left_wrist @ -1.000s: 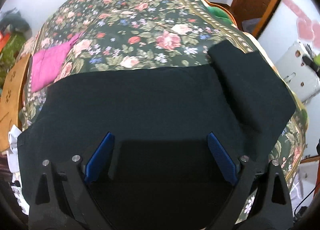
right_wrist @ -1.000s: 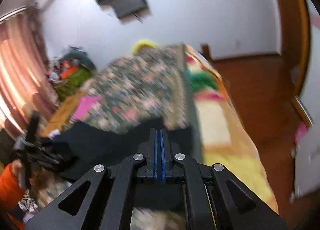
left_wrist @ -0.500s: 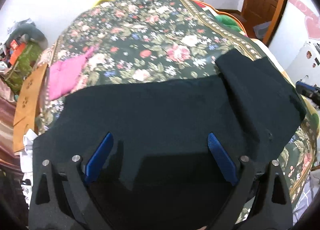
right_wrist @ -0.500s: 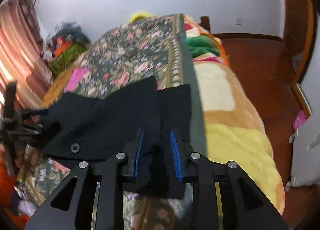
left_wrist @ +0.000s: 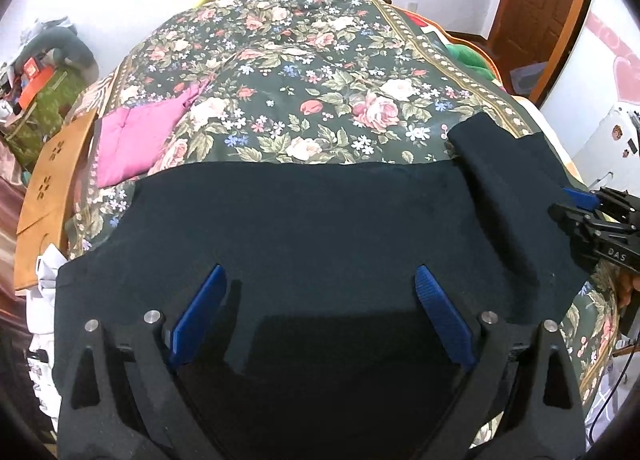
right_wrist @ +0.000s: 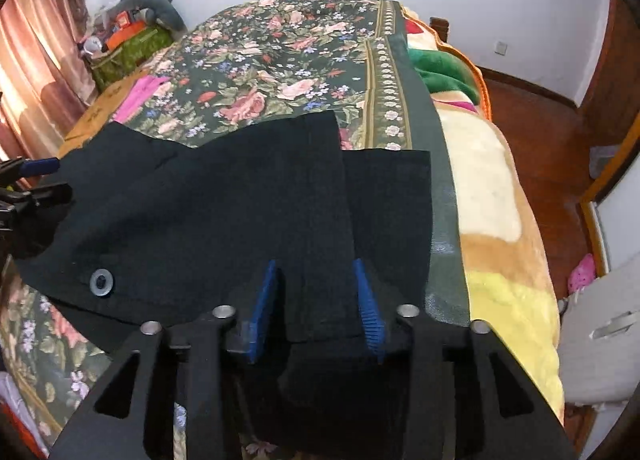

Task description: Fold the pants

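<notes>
Pants [left_wrist: 320, 228] lie flat on floral bedspread [left_wrist: 304, 72].

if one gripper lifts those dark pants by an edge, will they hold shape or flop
Probably flop: the dark fabric pants lie limp and creased on the floral bedspread, one leg folded over. They would likely drape and unfold. The cloth looks matte, so probably not slippery.

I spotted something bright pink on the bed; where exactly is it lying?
The pink cloth lies flat on the floral bedspread, at the left in the left wrist view, just beyond the black pants and beside a wooden board.
</notes>
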